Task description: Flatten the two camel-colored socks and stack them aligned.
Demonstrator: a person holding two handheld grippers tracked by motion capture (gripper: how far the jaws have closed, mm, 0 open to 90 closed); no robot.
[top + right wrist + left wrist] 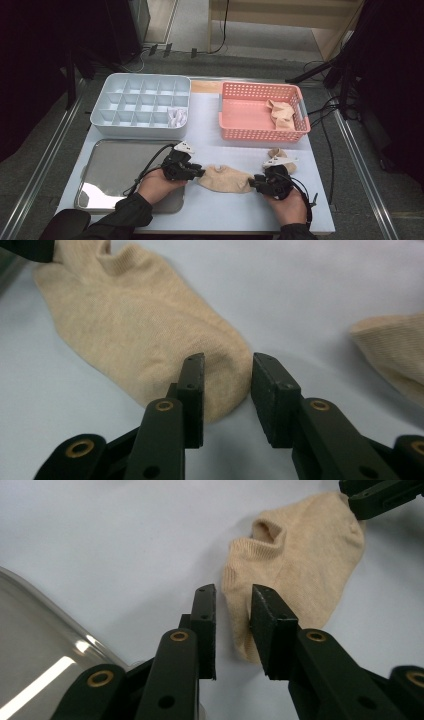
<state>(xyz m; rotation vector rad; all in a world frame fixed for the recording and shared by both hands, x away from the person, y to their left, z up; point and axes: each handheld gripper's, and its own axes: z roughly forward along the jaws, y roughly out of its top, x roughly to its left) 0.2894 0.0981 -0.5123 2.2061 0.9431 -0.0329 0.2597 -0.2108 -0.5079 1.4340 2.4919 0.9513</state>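
A beige sock (225,179) lies flat on the pale table between my two grippers. My left gripper (202,172) is at its left end. In the left gripper view the jaws (232,597) stand a little apart, with the edge of the sock (300,555) showing in the gap. My right gripper (251,182) is at the sock's right end. In the right gripper view the jaws (227,362) are narrowly apart around the tip of the sock (140,325), which is not pinched. Each gripper's tip shows at the far end of the other's view.
A second beige sock (277,154) lies just behind my right gripper. A pink basket (262,134) at the back right holds another beige sock (281,114). A white divided box (140,80) at the back left has something white (177,117) in one cell. A metal tray (110,165) lies front left.
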